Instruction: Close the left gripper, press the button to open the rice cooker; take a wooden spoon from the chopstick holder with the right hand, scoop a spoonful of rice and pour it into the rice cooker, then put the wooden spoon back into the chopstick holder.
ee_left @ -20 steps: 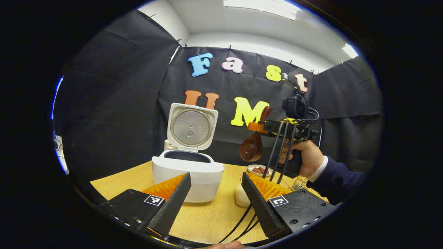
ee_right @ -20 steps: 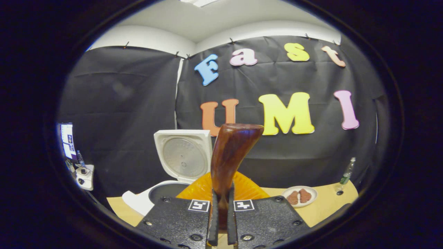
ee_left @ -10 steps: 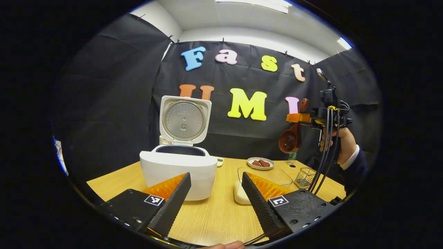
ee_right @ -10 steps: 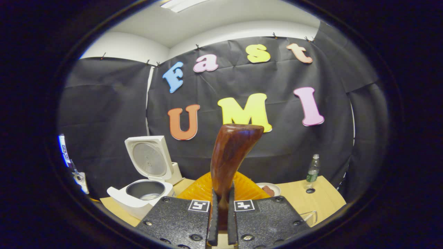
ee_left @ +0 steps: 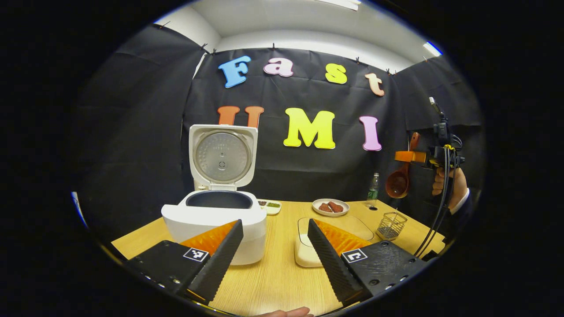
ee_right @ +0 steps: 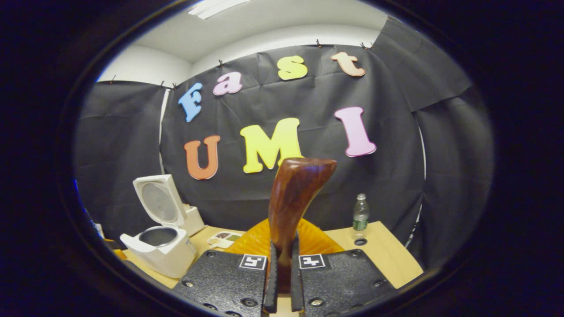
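The white rice cooker (ee_left: 214, 215) stands open on the wooden table, lid (ee_left: 222, 155) upright; it sits at the lower left as rice cooker (ee_right: 161, 241) in the right gripper view. My left gripper (ee_left: 275, 223) hovers open and empty in front of it. At the far right a hand (ee_left: 446, 181) holds my right gripper (ee_left: 410, 156), shut on the wooden spoon (ee_left: 398, 183), whose bowl hangs down above the wire chopstick holder (ee_left: 391, 225). In the right gripper view the spoon handle (ee_right: 293, 198) rises from between the shut fingers of the gripper (ee_right: 282, 273). A clear rice box (ee_left: 304, 256) lies partly behind my left finger.
A plate of reddish food (ee_left: 330, 207), a small tray (ee_left: 269, 205) and a bottle (ee_left: 373, 186) stand along the table's back. Black cables (ee_left: 434, 229) hang from the right gripper. The bottle (ee_right: 360, 213) stands by the far table edge in the right gripper view.
The right gripper has carried the spoon rightwards, away from the cooker, to above the chopstick holder. The cooker has slid left in the right gripper view.
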`<state>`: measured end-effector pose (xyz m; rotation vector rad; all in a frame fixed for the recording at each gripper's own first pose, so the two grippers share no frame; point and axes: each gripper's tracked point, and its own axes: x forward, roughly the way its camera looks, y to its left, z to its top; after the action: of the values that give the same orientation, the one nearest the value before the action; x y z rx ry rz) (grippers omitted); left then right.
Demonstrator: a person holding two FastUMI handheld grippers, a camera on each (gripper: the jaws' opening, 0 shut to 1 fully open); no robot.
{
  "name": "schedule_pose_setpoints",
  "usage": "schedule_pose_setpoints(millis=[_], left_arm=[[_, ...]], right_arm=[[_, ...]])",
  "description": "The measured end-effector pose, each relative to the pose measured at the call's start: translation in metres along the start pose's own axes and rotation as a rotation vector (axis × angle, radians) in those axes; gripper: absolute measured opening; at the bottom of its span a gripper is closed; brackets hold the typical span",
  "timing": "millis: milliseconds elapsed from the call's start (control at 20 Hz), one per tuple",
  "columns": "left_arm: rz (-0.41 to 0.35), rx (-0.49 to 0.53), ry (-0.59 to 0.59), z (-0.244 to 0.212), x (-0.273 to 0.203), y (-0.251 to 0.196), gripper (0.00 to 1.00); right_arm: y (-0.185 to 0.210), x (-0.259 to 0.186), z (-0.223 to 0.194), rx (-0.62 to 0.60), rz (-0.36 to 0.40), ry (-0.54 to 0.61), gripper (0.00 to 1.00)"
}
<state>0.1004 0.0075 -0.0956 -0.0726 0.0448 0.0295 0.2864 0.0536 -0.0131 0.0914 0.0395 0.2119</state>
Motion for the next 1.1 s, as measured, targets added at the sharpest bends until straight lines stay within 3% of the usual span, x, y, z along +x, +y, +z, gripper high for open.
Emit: schedule_pose_setpoints(millis=[250,400,600,700,800,850,900,1000,1100], left_arm=[[-0.006,0.028,-0.009,0.017,0.009,-0.012,0.94],[-0.047,0.028,0.009,0.027,0.012,-0.024,0.94],[-0.047,0.054,-0.007,0.068,0.019,-0.016,0.94],[-0.021,0.070,-0.025,0.092,0.028,-0.004,0.94],[0.000,0.107,-0.042,0.114,0.040,0.008,0.94],[-0.013,0.123,-0.060,0.125,0.048,0.011,0.94],[-0.011,0.127,-0.071,0.135,0.056,0.017,0.94],[-0.006,0.104,-0.056,0.141,0.073,0.035,0.95],[0.009,0.052,-0.037,0.151,0.085,0.051,0.95]], right_arm=[[-0.046,0.006,-0.027,0.043,-0.051,0.043,0.14],[-0.065,0.012,-0.047,0.065,-0.065,0.069,0.16],[-0.099,0.022,-0.073,0.120,-0.105,0.101,0.17],[-0.105,0.022,-0.080,0.167,-0.089,0.104,0.18],[-0.113,0.021,-0.081,0.224,-0.080,0.100,0.27],[-0.118,0.022,-0.081,0.235,-0.100,0.085,0.46],[-0.126,0.021,-0.077,0.219,-0.140,0.082,0.53],[-0.135,0.007,-0.072,0.181,-0.196,0.072,0.82],[-0.133,-0.012,-0.064,0.153,-0.213,0.082,0.86]])
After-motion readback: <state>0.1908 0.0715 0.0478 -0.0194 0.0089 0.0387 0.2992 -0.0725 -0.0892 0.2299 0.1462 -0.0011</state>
